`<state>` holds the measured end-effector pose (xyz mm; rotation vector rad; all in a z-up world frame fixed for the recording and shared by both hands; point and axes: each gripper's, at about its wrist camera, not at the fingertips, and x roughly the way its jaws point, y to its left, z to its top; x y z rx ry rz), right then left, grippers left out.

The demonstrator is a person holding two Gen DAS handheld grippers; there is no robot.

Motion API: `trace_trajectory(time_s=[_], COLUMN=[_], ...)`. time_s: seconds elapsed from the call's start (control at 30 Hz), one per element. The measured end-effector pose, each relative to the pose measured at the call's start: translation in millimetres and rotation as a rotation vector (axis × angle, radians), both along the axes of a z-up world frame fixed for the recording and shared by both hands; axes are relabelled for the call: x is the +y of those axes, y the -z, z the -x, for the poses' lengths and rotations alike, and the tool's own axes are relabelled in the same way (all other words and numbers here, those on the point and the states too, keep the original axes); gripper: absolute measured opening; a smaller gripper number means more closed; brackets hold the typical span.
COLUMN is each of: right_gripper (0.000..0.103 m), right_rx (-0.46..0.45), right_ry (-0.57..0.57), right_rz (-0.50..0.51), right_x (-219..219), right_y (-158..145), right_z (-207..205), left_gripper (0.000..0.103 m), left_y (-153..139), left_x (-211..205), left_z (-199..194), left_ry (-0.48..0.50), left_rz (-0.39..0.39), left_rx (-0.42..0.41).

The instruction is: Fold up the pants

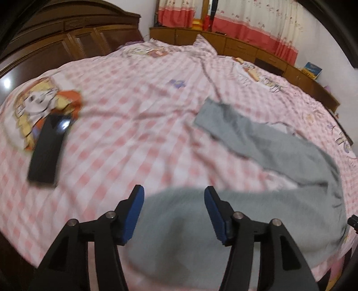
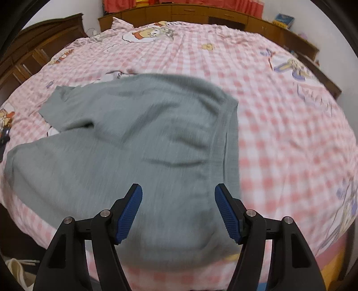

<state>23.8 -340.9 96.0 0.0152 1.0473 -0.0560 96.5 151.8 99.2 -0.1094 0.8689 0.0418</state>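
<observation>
Grey pants lie spread on the pink checked bed cover, with the legs stretching off to the left and the waist end near the front edge. In the left wrist view the same pants bend from the front toward the right, one leg end lying further back. My left gripper hangs open above the near grey cloth, its blue pads apart and nothing between them. The right gripper is also open above the waist part, clear of the cloth. Both views are motion blurred.
A black flat rectangular object lies on the cover at the left. Dark wooden cabinets stand behind the bed, a lower wooden ledge runs along the far side under curtains. A pale bag sits on the floor.
</observation>
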Motion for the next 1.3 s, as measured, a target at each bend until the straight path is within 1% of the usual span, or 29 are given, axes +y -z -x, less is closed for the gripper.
trace_trajectory(time_s=[0.1,0.17,0.23,0.3,0.43,0.5,0.6,0.67,0.73,0.87,0.9,0.97,1.07,1.13,1.17,1.2,1.23,1.27,1.3], right_gripper=[0.069,0.069,0.069,0.069,0.069,0.069,0.069,0.069,0.069,0.069,0.069,0.070,0.072,0.074,0.074,0.074,0.074,0.066,0.057], right_rx=[-0.010,-0.011,0.003,0.022,0.040,0.038,0.036,0.040,0.052,0.089,0.111,0.134,0.116,0.112,0.116,0.124,0.131,0.133,0.121], right_ry=[-0.036,-0.055,-0.060,-0.059,-0.054,-0.058,-0.074,-0.089,-0.104,-0.117,-0.118,-0.113,-0.101,-0.101,-0.100,-0.095,-0.088,-0.085,-0.100], right_rz=[0.033,0.059,0.083,0.082,0.080,0.080,0.070,0.069,0.075,0.117,0.119,0.106,0.091,0.093,0.091,0.083,0.072,0.066,0.054], right_x=[-5,-9,-13,-19,-31,-35,-40,-40,-40,-42,-43,-44,-45,-47,-47,-49,-49,-49,-47], right_y=[-10,-11,-4,5,18,21,24,28,36,56,65,76,81,84,85,85,85,84,81], right_z=[-18,-35,-55,-74,-112,-127,-153,-167,-183,-212,-220,-225,-225,-224,-225,-226,-227,-227,-225], left_gripper=[0.062,0.063,0.063,0.063,0.063,0.063,0.063,0.063,0.063,0.064,0.064,0.064,0.063,0.057,0.050,0.039,0.030,0.022,0.016], left_y=[-5,-6,-5,-1,11,17,26,30,36,55,59,68,78,81,81,81,80,79,76], left_x=[-17,-27,-35,-45,-58,-63,-67,-68,-69,-70,-71,-73,-77,-81,-83,-84,-86,-87,-88], left_z=[-32,-53,-72,-97,-137,-155,-189,-205,-224,-260,-266,-279,-288,-287,-285,-283,-281,-278,-276], left_ry=[0.030,0.051,0.060,0.074,0.100,0.115,0.126,0.129,0.133,0.144,0.145,0.141,0.137,0.152,0.157,0.163,0.172,0.179,0.179], left_rz=[-0.005,-0.006,-0.002,-0.001,-0.018,-0.043,-0.099,-0.112,-0.108,-0.077,-0.075,-0.076,-0.078,-0.085,-0.087,-0.088,-0.079,-0.071,-0.076], left_rx=[-0.005,-0.011,-0.011,-0.006,0.033,0.044,0.055,0.054,0.053,0.089,0.094,0.112,0.121,0.101,0.096,0.089,0.088,0.090,0.088])
